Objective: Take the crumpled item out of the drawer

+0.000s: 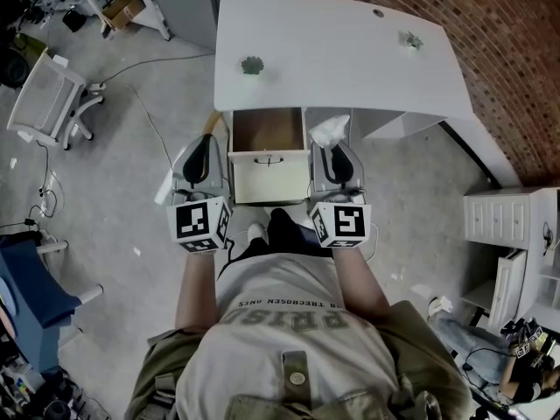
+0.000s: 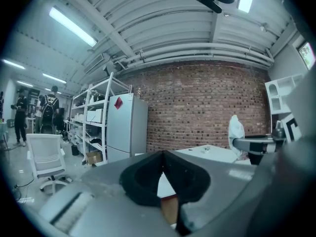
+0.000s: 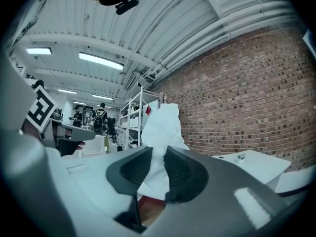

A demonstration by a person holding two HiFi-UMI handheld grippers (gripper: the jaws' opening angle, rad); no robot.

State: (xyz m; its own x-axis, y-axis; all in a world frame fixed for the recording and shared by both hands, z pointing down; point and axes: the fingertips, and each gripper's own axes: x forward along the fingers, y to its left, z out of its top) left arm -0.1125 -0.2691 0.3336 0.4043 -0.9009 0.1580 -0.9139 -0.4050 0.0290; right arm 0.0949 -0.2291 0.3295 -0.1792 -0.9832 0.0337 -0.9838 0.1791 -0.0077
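Note:
The white drawer [image 1: 267, 175] stands pulled out of the white desk [image 1: 332, 51], its brown bottom bare. My right gripper [image 1: 332, 150] is just right of the drawer, shut on the white crumpled item [image 1: 330, 130]. In the right gripper view the crumpled item [image 3: 161, 127] rises from between the pads of my right gripper [image 3: 158, 157]. My left gripper [image 1: 206, 145] hangs left of the drawer. Its jaws are shut with nothing in them, as the left gripper view of my left gripper [image 2: 163, 156] shows. The crumpled item [image 2: 236, 130] also appears there at the right.
Two small green objects [image 1: 252, 65] [image 1: 410, 39] lie on the desk top. A white office chair [image 1: 48, 99] stands at the left and a white cabinet [image 1: 507, 226] at the right. A brick wall [image 1: 516, 51] runs behind the desk. Cables lie on the floor.

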